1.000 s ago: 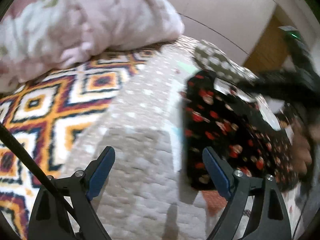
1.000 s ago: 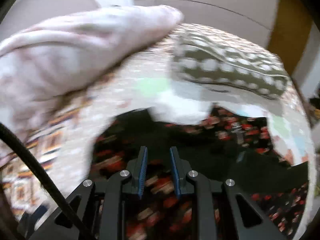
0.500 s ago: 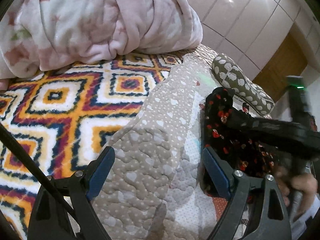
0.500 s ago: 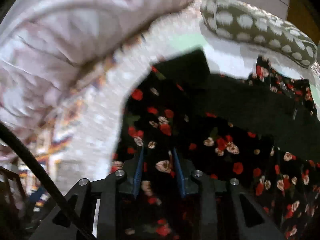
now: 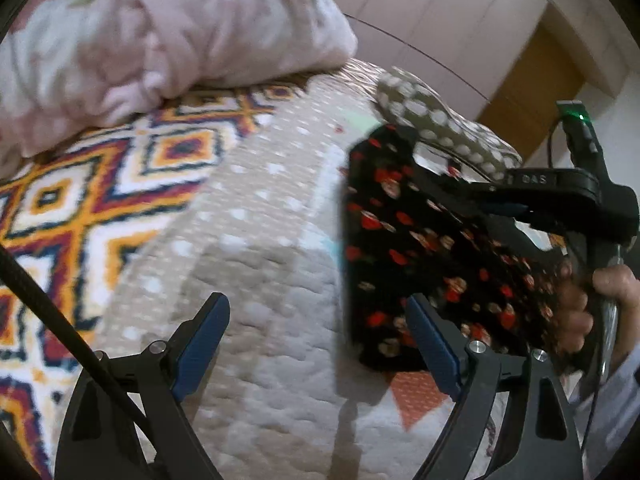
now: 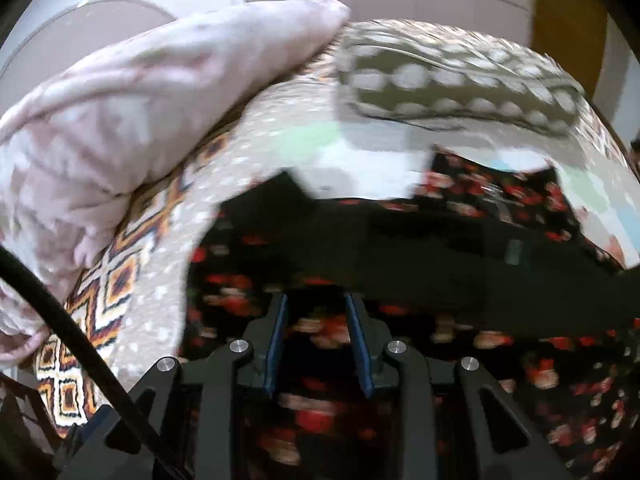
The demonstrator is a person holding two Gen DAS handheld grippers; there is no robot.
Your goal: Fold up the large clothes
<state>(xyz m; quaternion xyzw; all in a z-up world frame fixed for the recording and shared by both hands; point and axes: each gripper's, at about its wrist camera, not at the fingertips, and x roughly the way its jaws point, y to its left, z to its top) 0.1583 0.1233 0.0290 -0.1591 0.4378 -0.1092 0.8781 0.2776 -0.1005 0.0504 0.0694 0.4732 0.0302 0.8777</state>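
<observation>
1. Two tools appear, one per hand. Left tool (image 5: 318,344): released, its blue pads set wide apart with nothing between them, over the quilted bedspread (image 5: 256,240).
2. Right tool (image 6: 316,340): pads a narrow way apart, with floral cloth seen in the gap. The view is blurred, so whether the pads press on the cloth cannot be told. From the left wrist view this tool (image 5: 476,204) reaches across the garment, and a hand (image 5: 592,304) grips its handle at the right.
3. Garment (image 5: 404,248): black cloth with red and cream flowers, lying on the bed toward its right side, beside the left tool's right finger (image 5: 432,352). In the right wrist view the garment (image 6: 440,360) fills the lower half of the frame, with a plain black band across its middle.
4. Bedspread: beige, quilted, with pale dots; pastel patches show near the garment's upper edge.
5. Patterned blanket (image 5: 80,208): orange, white and dark diamonds, on the left side of the bed.
6. Pink duvet (image 5: 152,32): bunched at the bed's far left corner, resting on the patterned blanket.
7. Spotted pillow (image 5: 436,128): olive with white dots, at the far edge of the bed, just beyond the garment.
8. Background: pale panelled wall (image 5: 440,12) and a wooden door (image 5: 532,92).
</observation>
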